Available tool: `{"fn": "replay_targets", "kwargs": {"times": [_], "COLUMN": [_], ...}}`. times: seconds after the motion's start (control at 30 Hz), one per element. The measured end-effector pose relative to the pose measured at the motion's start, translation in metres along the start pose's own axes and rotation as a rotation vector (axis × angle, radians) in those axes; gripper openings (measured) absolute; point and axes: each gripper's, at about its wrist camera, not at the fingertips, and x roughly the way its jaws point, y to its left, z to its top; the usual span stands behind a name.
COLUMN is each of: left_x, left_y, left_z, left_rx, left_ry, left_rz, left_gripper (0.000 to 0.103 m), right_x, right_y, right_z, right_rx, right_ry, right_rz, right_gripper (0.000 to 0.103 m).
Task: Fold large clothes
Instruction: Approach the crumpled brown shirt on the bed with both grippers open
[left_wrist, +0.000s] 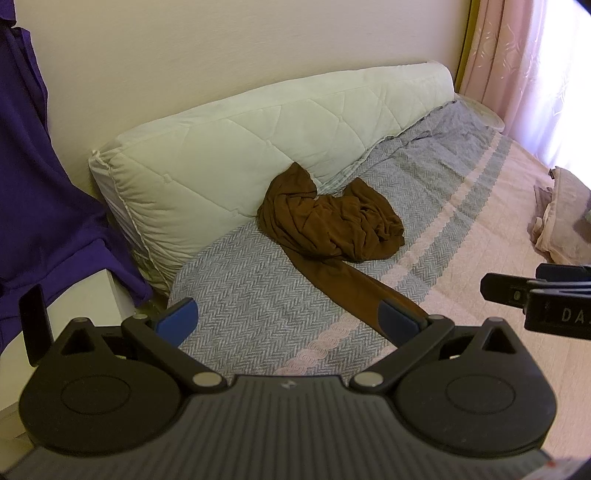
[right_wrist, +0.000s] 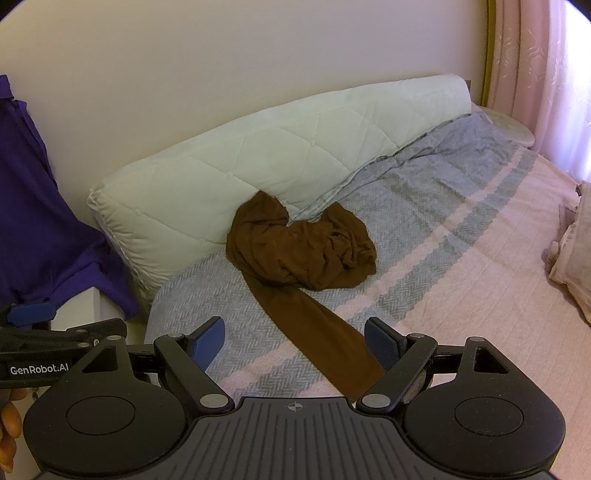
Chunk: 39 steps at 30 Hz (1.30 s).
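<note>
A brown garment (left_wrist: 332, 225) (right_wrist: 299, 254) lies crumpled on the bed against a white quilted bolster (left_wrist: 236, 147) (right_wrist: 236, 162). One long strip of it runs toward the near edge. My left gripper (left_wrist: 286, 317) hangs open above the bedspread, its right finger over the strip's end. My right gripper (right_wrist: 295, 339) is open too, and the brown strip passes between its blue pads (right_wrist: 380, 341) without being held. Each gripper shows at the edge of the other's view, the right gripper (left_wrist: 535, 295) and the left gripper (right_wrist: 66, 339).
The bed carries a grey herringbone and pink bedspread (left_wrist: 461, 236) (right_wrist: 461, 266). Purple cloth (left_wrist: 40, 206) (right_wrist: 40, 229) hangs at the left over a white stand (left_wrist: 92, 299). Pale folded cloth (left_wrist: 565, 218) (right_wrist: 576, 258) lies at the right. Pink curtains (left_wrist: 524, 62) hang beyond.
</note>
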Motion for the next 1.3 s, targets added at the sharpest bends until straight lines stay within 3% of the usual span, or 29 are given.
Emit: {"fn": "replay_targets", "kwargs": {"times": [0.67, 1.3], "left_x": [0.001, -0.008], "left_y": [0.001, -0.021], "left_z": [-0.004, -0.004], "left_rx": [0.002, -0.028], "left_ry": [0.013, 0.031], "left_rz": [0.018, 0.07], "left_gripper": [0.102, 0.102], "right_x": [0.004, 0.013], "right_y": [-0.005, -0.034], "right_z": [-0.007, -0.003], "right_rx": [0.012, 0.013], "right_ry": [0.021, 0.033], "right_rz": [0.013, 0.095], "right_gripper": [0.08, 0.08]}}
